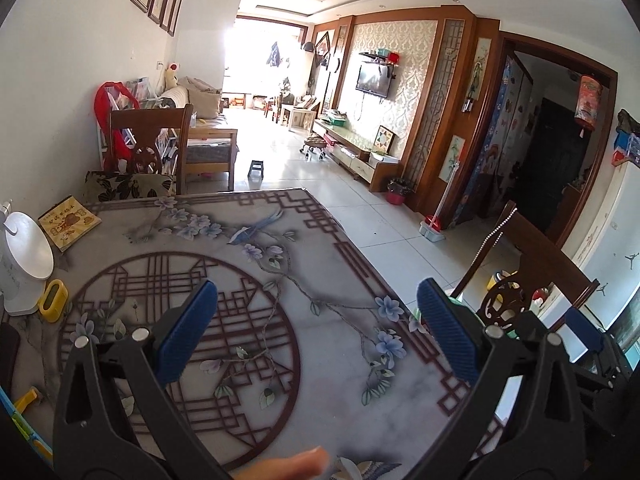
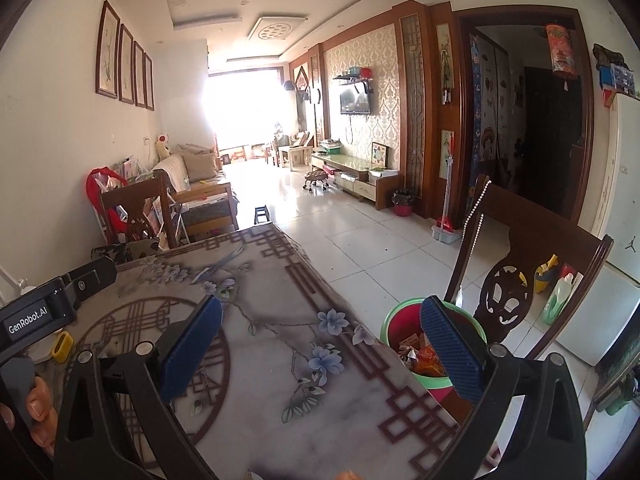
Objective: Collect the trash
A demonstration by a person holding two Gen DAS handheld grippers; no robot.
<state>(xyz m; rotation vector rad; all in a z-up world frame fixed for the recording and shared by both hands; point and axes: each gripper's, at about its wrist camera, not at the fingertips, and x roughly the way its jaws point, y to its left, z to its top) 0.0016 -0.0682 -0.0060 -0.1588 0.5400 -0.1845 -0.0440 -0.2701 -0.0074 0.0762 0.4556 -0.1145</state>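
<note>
My left gripper (image 1: 320,328) is open above the flower-patterned table (image 1: 280,240), with nothing between its blue pads (image 1: 192,332). My right gripper (image 2: 322,344) is open too and hangs over the table's right edge, also empty. Just beyond that edge, on the floor, stands a green-rimmed bin (image 2: 394,312) with a red inside. Several colourful wrappers (image 2: 420,354) lie in it, and the right finger partly hides them. The left gripper's body (image 2: 40,316) shows at the left of the right wrist view, with a hand (image 2: 36,408) under it. No loose trash shows on the table.
At the table's left edge stand a white fan-like appliance (image 1: 24,264), a yellow holder (image 1: 52,300) and a booklet (image 1: 70,222). A wooden chair (image 2: 532,280) stands right behind the bin, and another chair (image 1: 148,136) at the far end. Bottles (image 2: 556,296) stand on the floor.
</note>
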